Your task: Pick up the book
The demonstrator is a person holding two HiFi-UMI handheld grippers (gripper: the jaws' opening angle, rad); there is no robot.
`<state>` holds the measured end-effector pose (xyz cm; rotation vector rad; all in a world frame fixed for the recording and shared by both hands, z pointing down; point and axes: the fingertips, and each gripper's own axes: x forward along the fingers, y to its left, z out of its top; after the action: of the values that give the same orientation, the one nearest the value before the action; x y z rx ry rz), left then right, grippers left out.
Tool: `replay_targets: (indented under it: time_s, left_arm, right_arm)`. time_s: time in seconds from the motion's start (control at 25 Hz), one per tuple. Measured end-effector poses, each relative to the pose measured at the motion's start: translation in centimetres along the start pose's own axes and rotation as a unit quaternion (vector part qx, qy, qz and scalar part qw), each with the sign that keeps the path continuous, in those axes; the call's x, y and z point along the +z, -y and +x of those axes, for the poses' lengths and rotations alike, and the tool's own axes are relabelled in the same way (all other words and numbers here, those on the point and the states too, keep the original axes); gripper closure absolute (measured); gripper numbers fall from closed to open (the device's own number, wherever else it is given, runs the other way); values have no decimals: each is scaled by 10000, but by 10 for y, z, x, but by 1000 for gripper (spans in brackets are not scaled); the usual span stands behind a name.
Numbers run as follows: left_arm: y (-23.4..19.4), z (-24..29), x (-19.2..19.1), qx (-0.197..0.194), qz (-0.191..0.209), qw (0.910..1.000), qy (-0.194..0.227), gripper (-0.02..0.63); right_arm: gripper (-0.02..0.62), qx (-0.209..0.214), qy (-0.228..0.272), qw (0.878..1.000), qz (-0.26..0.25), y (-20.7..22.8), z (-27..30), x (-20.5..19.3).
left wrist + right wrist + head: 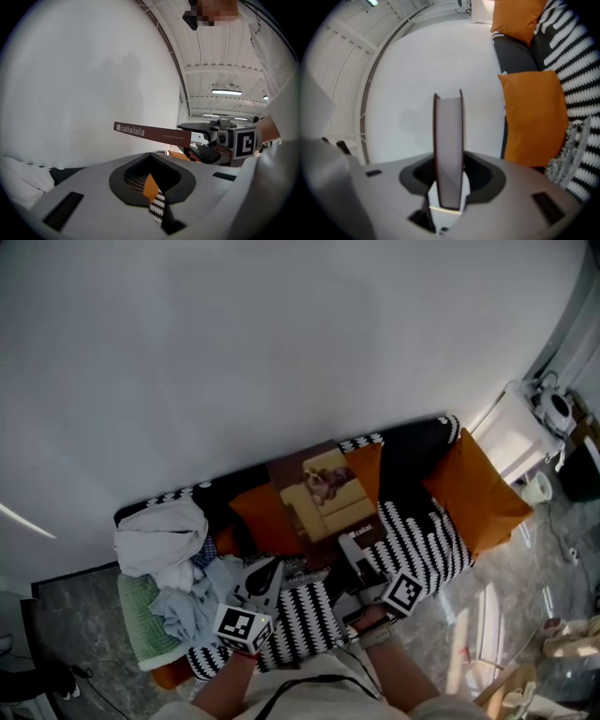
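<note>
Mostly clutter round sofa [427,531]: heap of clothes [169,549] at sofa's left end, orange cushions [483,488] at its right end and middle, white wall [281,352] behind sofa. Book [323,491] held up over sofa's middle, near edge clamped in right tool [352,551]. Brown cover, picture of beige armchair, white lettering along one edge. Left tool [269,570] over sofa's front, jaws together, empty.
</note>
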<state>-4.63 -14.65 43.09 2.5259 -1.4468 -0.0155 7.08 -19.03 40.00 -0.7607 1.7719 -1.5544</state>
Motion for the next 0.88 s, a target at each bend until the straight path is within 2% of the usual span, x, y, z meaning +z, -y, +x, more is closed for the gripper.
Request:
replay_targets:
  time_s: [0.32,0.88]
  left_arm:
    - [-16,0,5,234,-36,9997,53,584]
    - [-12,-4,-2,240,-74,9997,4,584]
  right_arm:
    - [427,34,33,10000,52,-1,-1,1]
    - [428,20,60,10000,31,2,-9,1]
